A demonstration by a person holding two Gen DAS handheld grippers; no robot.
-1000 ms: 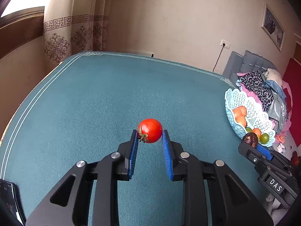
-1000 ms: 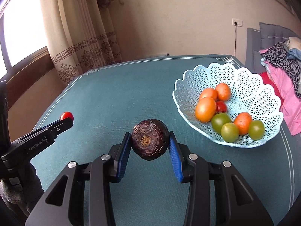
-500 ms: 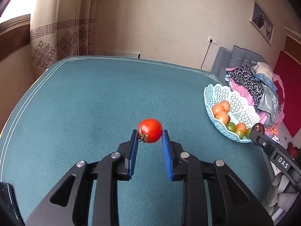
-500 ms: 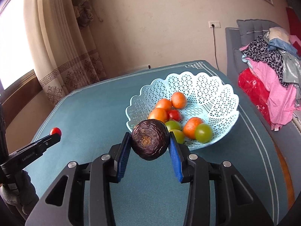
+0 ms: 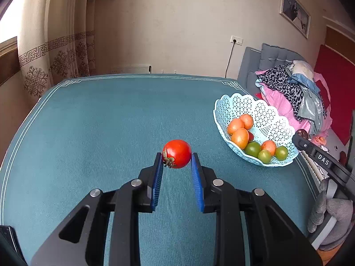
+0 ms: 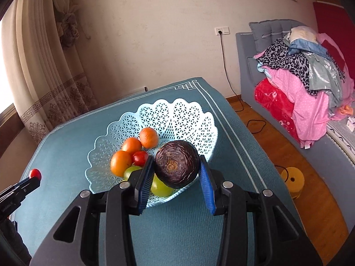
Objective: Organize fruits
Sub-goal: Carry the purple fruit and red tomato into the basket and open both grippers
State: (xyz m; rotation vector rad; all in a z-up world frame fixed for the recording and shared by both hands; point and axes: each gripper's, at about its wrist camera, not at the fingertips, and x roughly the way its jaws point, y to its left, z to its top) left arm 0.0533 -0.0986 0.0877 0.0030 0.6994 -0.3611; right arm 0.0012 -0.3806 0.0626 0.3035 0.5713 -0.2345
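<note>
Teal ribbed cloth covers the table point(image 5: 99, 133); on it sits the pale blue lattice-plastic scalloped basket point(image 6: 177, 119), holding smooth orange, green and red fruits. Over its near rim my right gripper point(image 6: 176, 166) clamps a wrinkled, dark purple round fruit point(image 6: 176, 164). Well left of the basket, my left gripper point(image 5: 176, 163) pinches a glossy red tomato point(image 5: 177, 154).

L tool point(image 5: 176, 166) grips tomato point(image 5: 177, 156) nr basket point(image 5: 269, 119).

Cream wall point(image 6: 168, 44) with socket point(image 6: 221, 31), patterned curtain point(image 5: 66, 51) by bright window, grey sofa point(image 6: 261, 51) piled with clothes point(image 6: 310, 82), wooden floor point(image 6: 310, 177).
</note>
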